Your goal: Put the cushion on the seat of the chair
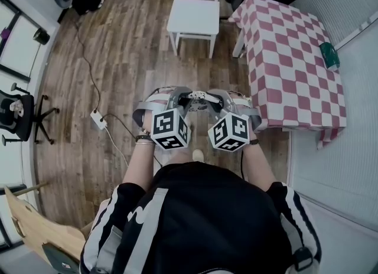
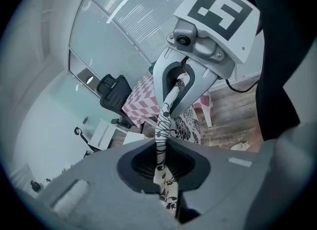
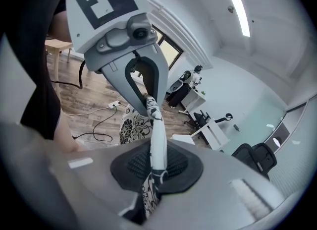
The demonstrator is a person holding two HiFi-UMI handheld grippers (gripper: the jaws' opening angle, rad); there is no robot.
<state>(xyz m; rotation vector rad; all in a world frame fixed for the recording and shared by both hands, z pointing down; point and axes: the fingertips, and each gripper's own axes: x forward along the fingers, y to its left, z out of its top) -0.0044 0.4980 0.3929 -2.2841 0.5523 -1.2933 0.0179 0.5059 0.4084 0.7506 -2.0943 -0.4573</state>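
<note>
The cushion [image 1: 198, 100], white with a black flower pattern, hangs between my two grippers in front of the person's body. My left gripper [image 1: 178, 99] is shut on one edge of it [image 2: 162, 125], and my right gripper [image 1: 219, 99] is shut on the opposite edge [image 3: 157, 140]. In each gripper view the fabric runs taut from the near jaws to the other gripper. The white chair [image 1: 194, 16] stands ahead at the top of the head view, its seat bare, well apart from the cushion.
A table with a red and white checked cloth [image 1: 289, 66] stands right of the chair, with a green item [image 1: 329, 55] on it. A power strip and cable [image 1: 98, 119] lie on the wooden floor at the left. An office chair [image 1: 18, 116] and a wooden board [image 1: 41, 231] are further left.
</note>
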